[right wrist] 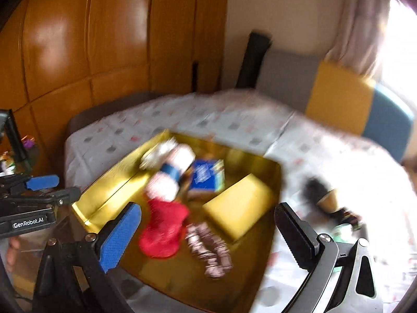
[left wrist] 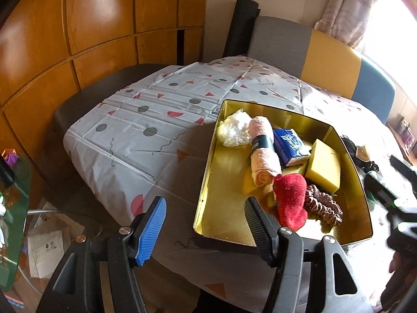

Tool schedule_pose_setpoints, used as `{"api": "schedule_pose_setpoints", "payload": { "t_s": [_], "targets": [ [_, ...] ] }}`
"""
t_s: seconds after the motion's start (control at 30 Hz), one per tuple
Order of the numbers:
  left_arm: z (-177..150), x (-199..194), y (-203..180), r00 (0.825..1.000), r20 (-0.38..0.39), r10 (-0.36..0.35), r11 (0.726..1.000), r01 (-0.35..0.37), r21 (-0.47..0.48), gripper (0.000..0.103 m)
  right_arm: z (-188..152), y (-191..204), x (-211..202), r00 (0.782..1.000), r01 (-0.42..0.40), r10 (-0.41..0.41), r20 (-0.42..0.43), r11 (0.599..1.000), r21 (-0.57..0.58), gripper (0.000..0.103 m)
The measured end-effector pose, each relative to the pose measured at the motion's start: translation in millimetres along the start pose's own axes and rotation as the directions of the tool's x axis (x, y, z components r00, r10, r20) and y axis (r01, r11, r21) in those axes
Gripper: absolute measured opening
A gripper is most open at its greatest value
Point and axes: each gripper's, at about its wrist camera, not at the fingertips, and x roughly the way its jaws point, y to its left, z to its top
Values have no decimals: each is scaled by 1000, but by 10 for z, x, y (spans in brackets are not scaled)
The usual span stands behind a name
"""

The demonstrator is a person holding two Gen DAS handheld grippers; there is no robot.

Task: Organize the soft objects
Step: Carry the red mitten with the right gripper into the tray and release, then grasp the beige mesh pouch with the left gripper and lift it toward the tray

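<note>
Tin: gold tin [left wrist: 208, 172] on the counter's patterned cloth [left wrist: 146, 120], its near left corner between the left claw's fingers.
Inside the tin: white wad [left wrist: 234, 127] at the far end, pink rolled towel [left wrist: 263, 154] with a dark band, blue tissue pack [left wrist: 289, 144], yellow sponge [left wrist: 324, 165], red sock [left wrist: 290, 199], brown scrunchie [left wrist: 324, 204] nearest the front.
Outside the tin: a dark object [right wrist: 325, 198] on the cloth to the right, blurred.
Left claw [left wrist: 206, 216]: half open, holding nothing; pads clear of the tin wall.
Right claw [right wrist: 208, 230]: wide, empty, above the sock and scrunchie; view blurred.
Behind: wooden cupboards [left wrist: 99, 20], cushions [left wrist: 333, 60] and curtain [left wrist: 346, 7].
</note>
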Motion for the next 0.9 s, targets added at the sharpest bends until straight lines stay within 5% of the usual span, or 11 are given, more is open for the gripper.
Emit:
{"api": "schedule_pose_setpoints", "payload": {
  "t_s": [0.13,0.27,0.43,0.6,0.9],
  "targets": [
    [42,-61,-113,1000,21,-8,999,8,35,64,-33,-184,-193,986,153,-152,62,988,-17,103],
    [80,-108,-284,999,32,-29,997,27,76,64,-97,-513,-246,972,233,-233,14,972,37,103],
    [116,-123,-549,997,25,-66,988,62,138,65,-252,-1045,-289,973,230,-225,-52,966,121,103],
    [200,-164,-908,992,26,-120,970,111,217,65,-607,-1775,-250,967,204,-151,-205,941,269,103],
    [442,-117,-1830,970,-24,-243,900,235,367,74,-1356,-2760,-228,928,307,-115,-354,776,551,103]
  ]
}}
